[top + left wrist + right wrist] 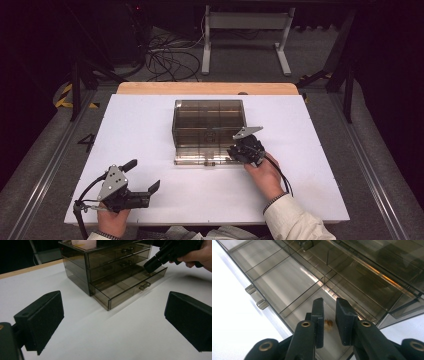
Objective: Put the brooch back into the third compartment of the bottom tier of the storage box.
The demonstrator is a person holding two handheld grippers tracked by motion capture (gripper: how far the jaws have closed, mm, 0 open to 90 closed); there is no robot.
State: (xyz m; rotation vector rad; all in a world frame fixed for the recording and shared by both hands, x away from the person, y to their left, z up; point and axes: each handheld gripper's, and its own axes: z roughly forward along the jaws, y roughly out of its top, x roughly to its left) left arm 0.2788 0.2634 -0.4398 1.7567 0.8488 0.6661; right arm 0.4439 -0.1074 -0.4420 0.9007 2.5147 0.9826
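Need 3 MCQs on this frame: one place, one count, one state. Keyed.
1. Where is the right gripper?
A. Over the pulled-out bottom drawer
B. On top of the drawer box
C. At the table's left edge

2. How many drawers does the drawer box have?
A. Two
B. Three
C. Five

3. How do the left gripper's jaws stand?
A. Clamped on a drawer handle
B. Shut on a cloth
C. Wide open, nothing between

Key:
1 A: the right gripper tips into the bottom drawer.
2 B: the drawer box shows three stacked fronts.
3 C: the left gripper has bare table between its jaws.
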